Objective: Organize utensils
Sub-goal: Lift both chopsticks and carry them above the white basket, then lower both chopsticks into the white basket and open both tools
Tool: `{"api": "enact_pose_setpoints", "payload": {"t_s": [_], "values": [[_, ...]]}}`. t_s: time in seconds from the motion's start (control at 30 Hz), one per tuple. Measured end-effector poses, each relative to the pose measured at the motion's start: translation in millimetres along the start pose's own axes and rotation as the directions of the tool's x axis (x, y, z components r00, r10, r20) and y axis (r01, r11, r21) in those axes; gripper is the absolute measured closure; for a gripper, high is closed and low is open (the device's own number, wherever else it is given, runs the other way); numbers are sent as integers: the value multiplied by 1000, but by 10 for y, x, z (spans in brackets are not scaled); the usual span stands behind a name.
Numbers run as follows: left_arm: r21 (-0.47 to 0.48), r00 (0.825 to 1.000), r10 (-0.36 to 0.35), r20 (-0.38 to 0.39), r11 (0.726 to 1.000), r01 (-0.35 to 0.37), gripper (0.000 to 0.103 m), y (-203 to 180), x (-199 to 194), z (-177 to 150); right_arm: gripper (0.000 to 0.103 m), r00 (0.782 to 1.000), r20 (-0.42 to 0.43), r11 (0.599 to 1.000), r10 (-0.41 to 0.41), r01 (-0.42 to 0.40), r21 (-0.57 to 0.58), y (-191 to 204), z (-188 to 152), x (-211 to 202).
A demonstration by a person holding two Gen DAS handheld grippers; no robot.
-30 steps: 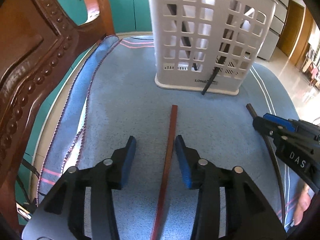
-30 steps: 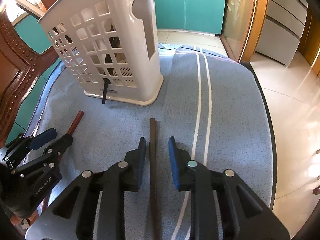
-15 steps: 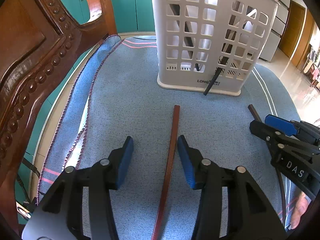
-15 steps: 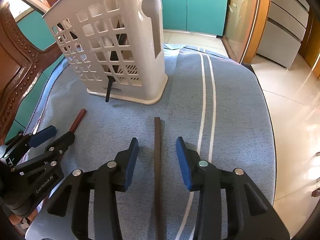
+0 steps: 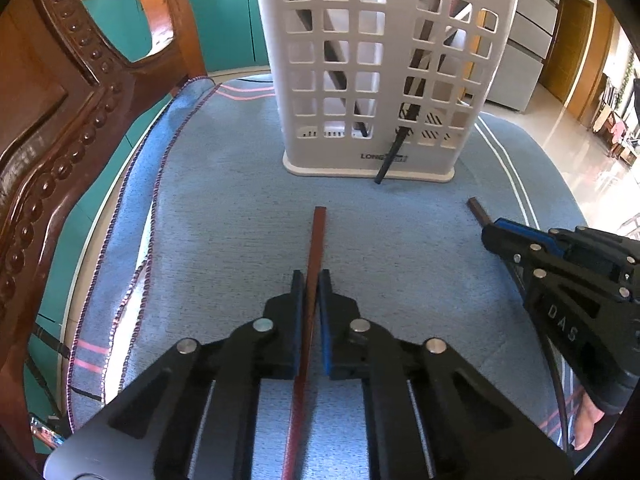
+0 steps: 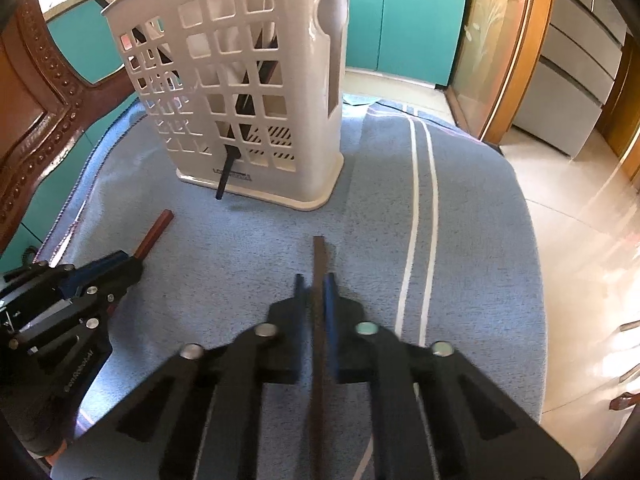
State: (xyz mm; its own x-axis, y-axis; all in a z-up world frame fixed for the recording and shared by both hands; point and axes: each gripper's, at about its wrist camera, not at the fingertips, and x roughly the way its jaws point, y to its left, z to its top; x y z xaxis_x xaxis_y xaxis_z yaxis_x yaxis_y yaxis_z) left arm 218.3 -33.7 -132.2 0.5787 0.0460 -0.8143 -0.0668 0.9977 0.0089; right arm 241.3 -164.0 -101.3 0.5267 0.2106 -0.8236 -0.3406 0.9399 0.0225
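My left gripper (image 5: 311, 280) is shut on a reddish-brown chopstick (image 5: 315, 240) that points toward the white slotted utensil basket (image 5: 384, 80). My right gripper (image 6: 316, 284) is shut on a dark brown chopstick (image 6: 319, 256), also pointing at the basket (image 6: 248, 92). The right gripper shows at the right edge of the left wrist view (image 5: 496, 232), and the left gripper shows at the left of the right wrist view (image 6: 120, 264). The basket holds several dark utensils; one black tip (image 5: 388, 164) pokes out through a lower slot.
A blue towel (image 5: 224, 200) with white stripes (image 6: 420, 200) covers the round table. A carved wooden chair back (image 5: 60, 120) stands close on the left. Teal cabinets (image 6: 416, 20) and a tiled floor (image 6: 580, 220) lie beyond the table edge.
Both grippers were open around their chopsticks and have closed on them. Both have drawn back slightly from the basket.
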Motion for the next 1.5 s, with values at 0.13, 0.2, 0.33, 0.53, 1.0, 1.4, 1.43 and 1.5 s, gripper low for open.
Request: {"api": "enact_pose_setpoints", "payload": {"t_s": [0.13,0.2,0.33,0.53,1.0,1.4,1.43,1.5], "values": [[-7,1000,-8,5,1000,8,96,0,-31,-16,96,1000,5,1000,24,-24,17,-14,-4,-33],[-9,1000,-11,14,1000,11,96,-29,-67,-21,96,998,29,998,61,-62,33,-49,30,-114],[-14,992,-49,118,999,51,96,31,-494,46,96,972,138,981,190,-195,20,-99,137,-541],[-45,923,-87,374,993,112,96,258,-1600,249,96,881,327,936,343,-349,-42,-220,280,-1474],[-149,712,-58,700,963,225,96,720,-2771,739,96,563,804,930,189,-365,37,-690,1038,-2787],[-232,679,-44,733,922,310,96,850,-2561,946,96,724,678,971,128,-232,64,-627,1338,-1876],[-240,680,-40,732,919,313,96,849,-2518,968,96,731,670,971,132,-232,62,-621,1326,-1855],[-248,686,-40,726,916,315,96,817,-2381,1009,96,744,655,972,132,-226,61,-604,1326,-1792]]}}
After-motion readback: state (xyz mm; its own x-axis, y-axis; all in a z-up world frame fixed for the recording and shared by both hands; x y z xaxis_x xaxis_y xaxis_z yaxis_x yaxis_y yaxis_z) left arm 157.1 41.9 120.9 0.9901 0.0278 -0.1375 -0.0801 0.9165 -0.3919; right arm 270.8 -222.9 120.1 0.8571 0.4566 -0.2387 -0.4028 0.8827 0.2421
